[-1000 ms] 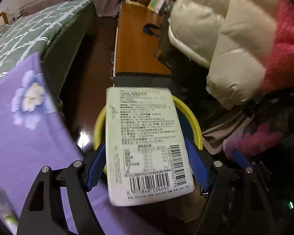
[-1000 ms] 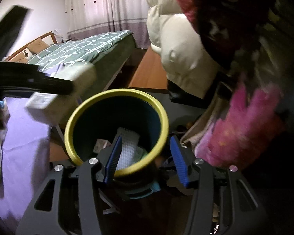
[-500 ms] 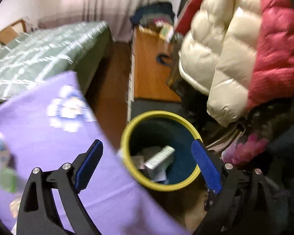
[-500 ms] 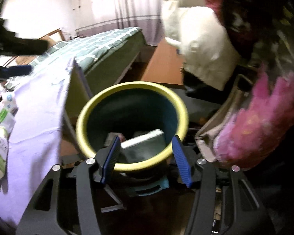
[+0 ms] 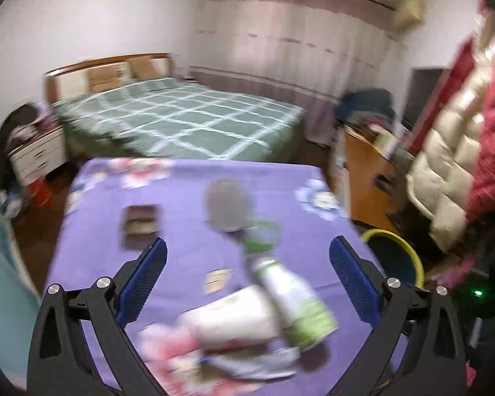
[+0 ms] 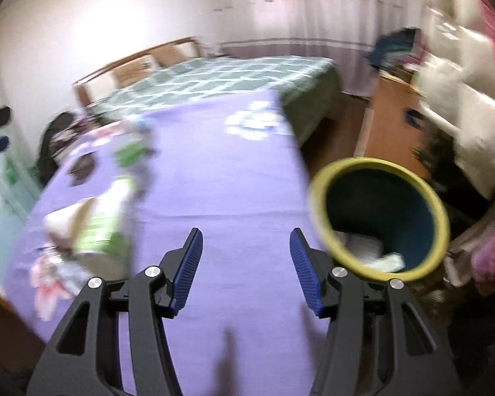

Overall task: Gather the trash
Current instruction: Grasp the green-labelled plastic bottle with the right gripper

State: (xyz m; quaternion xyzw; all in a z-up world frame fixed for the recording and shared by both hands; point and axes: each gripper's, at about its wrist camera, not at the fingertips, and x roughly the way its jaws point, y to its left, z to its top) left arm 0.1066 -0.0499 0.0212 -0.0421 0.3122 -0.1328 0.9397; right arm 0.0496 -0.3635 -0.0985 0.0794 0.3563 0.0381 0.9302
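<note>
Purple tablecloth (image 5: 188, 257) littered; bin (image 6: 379, 227) beside; green bed (image 5: 181, 122) behind; both grippers spread, empty

Both wrist views look down from above the purple table (image 5: 188, 241), facing the bed (image 5: 181, 122). Both share the yellow-rimmed bin (image 6: 379, 224), lying right of each view's jaws.

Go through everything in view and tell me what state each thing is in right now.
left gripper: open, empty
right gripper: open, empty
trash bin: upright beside the table, trash inside
green-and-white bottle: lying on the purple tablecloth
white cup: lying on its side against the bottle
dark packet: flat on the cloth
</note>
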